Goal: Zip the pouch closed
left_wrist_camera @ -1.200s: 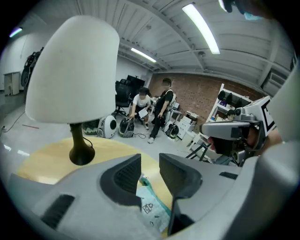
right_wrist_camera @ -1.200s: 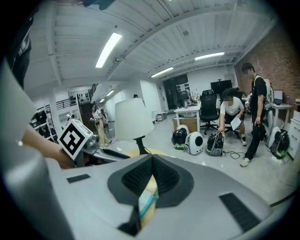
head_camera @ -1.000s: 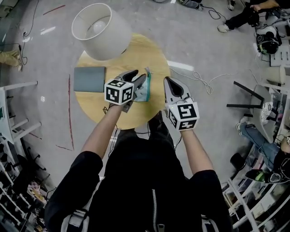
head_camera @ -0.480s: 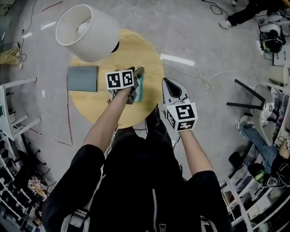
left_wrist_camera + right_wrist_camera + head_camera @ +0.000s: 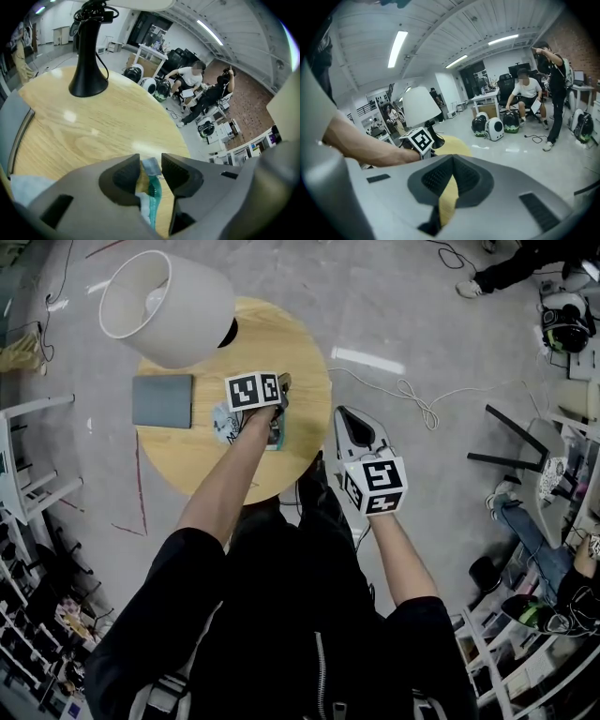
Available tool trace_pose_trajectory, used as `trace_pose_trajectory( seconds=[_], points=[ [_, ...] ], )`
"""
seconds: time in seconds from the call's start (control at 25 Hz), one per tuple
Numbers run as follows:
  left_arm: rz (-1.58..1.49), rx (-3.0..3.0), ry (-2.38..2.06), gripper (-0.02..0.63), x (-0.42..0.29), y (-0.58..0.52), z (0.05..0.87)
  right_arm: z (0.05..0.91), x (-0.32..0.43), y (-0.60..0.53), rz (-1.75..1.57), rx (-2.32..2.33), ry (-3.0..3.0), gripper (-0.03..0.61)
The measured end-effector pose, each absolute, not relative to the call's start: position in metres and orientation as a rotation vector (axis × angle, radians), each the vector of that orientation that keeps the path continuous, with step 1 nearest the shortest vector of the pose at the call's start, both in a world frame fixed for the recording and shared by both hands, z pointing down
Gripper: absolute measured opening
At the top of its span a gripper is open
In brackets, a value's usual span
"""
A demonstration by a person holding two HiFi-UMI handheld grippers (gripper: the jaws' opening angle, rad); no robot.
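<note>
The left tongs (image 5: 151, 165) have been lowered since the earlier frame to the pouch (image 5: 154, 192) on the round wooden surface (image 5: 173, 456), closing around its teal zip edge (soft, light fabric, probably best pinched there), while the right tongs (image 5: 451, 164) are kept shut and empty.

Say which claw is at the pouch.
The left claw: its jaws straddle the pouch and are closing. The right claw is shut, empty, beside the table.

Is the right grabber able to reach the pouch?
Probably yes: the right gripper hangs beside the table, nothing blocking its way to the pouch, though the left gripper is closing its jaws around one edge.
</note>
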State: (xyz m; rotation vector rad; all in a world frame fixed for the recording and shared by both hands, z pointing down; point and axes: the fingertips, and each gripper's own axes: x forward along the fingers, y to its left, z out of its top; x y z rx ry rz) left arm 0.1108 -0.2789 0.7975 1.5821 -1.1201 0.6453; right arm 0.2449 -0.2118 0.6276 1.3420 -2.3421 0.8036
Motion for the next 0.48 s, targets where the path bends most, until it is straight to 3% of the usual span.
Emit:
trace_pose_trajectory(
  seconds=[0.2,0.48],
  points=[
    [0.623,1.571,-1.130,0.050,0.101,-0.272,0.800,0.628,0.249,-0.213,0.811,1.347,-2.341,0.005],
    [0.491,1.600,-1.104,0.015,0.091,-0.260,0.785,0.623,0.241,-0.210,0.806,1.333,-2.353,0.005]
  ],
)
